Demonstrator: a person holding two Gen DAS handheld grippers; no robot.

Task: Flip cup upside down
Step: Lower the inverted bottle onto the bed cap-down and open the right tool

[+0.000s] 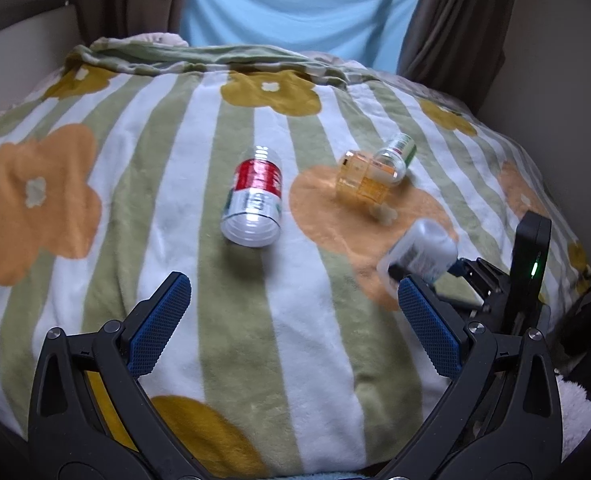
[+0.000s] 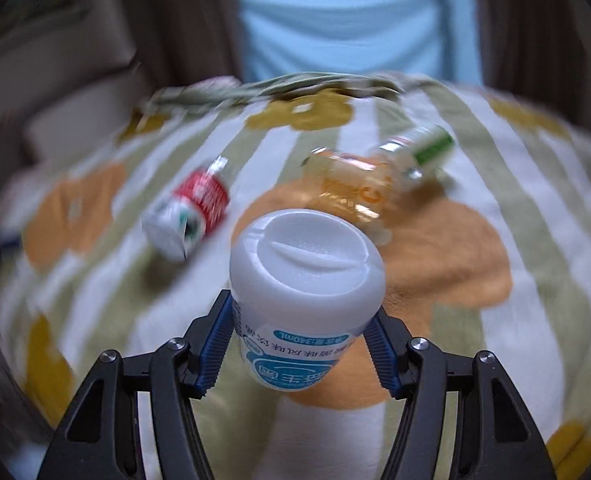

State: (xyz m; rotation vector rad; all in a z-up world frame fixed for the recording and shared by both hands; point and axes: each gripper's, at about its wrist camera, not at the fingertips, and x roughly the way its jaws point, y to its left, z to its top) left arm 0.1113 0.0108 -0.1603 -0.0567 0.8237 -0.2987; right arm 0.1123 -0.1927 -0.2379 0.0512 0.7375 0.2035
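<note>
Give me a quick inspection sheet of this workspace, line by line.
Surface: striped flower blanket on a bed.
Job's things: white cup, lid on, held tilted by the right gripper.
Clutter: red can lying down; orange cup and green-labelled bottle lying together.
Grippers: left gripper open and empty; right shut on the cup.
Cables: nothing seen.
Surroundings: blue cloth between brown curtains.
</note>
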